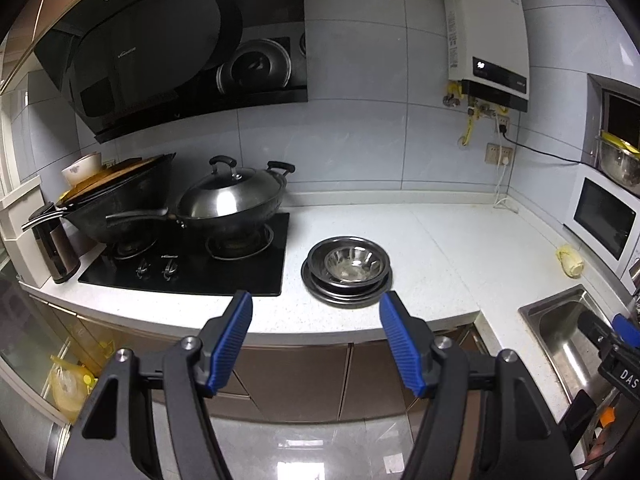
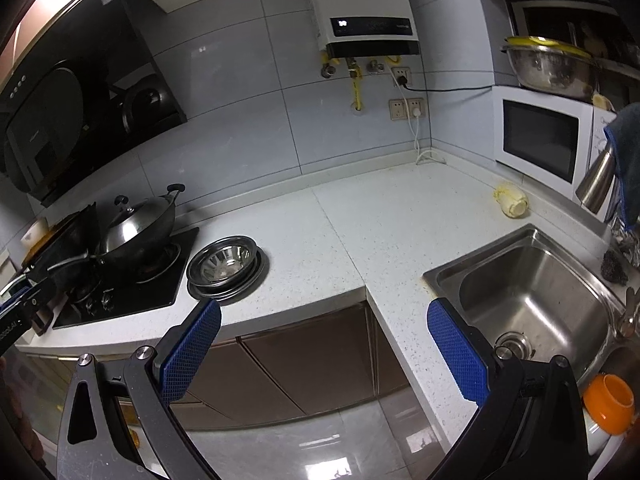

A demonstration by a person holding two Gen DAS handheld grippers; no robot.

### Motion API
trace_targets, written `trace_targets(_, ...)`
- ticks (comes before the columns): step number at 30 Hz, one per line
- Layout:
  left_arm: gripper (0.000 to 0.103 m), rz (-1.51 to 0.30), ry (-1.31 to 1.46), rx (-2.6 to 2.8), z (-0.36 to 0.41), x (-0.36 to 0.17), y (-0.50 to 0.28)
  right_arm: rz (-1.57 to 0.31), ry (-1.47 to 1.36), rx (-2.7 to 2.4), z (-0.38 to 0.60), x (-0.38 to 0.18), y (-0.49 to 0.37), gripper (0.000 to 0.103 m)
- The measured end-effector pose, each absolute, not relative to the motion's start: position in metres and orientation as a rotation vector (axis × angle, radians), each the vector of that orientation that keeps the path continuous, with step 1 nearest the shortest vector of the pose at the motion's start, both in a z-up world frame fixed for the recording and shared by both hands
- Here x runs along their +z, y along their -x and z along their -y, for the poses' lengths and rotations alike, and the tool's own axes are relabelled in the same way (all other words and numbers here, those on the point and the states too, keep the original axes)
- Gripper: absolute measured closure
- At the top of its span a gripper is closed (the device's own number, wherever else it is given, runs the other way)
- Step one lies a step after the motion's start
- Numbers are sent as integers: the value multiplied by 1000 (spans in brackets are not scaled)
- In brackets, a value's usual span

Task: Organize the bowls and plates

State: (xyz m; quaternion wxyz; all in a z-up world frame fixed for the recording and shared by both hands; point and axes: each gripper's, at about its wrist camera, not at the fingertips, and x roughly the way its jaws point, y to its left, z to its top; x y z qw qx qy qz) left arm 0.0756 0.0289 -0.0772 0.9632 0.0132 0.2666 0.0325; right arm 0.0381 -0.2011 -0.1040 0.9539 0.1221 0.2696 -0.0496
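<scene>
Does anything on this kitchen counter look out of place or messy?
Mostly tidy. One oddity: a pale yellow lump, perhaps a cabbage stump, lies loose on the counter in front of the microwave. The steel bowls and plates sit neatly stacked beside the stove. No spills visible.

A steel bowl sits upright, nested in stacked steel plates, on the white desk at the stove's three o'clock.

**Dim, cool kitchen light through heavy fisheye**

I see cool, muted light from overhead. Glare patches sit on the glossy floor and wall tiles. Both views bow strongly, corners vignetted black. Focus holds centrally; edges soften, and the cabinets lie in shadow.
</scene>
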Motion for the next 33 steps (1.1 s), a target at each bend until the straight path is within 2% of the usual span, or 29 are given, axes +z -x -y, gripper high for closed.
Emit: trace_targets(33, 39, -556, -17, 69, -35, -77, -83, -570, -227, -112, 205, -105, -43, 1)
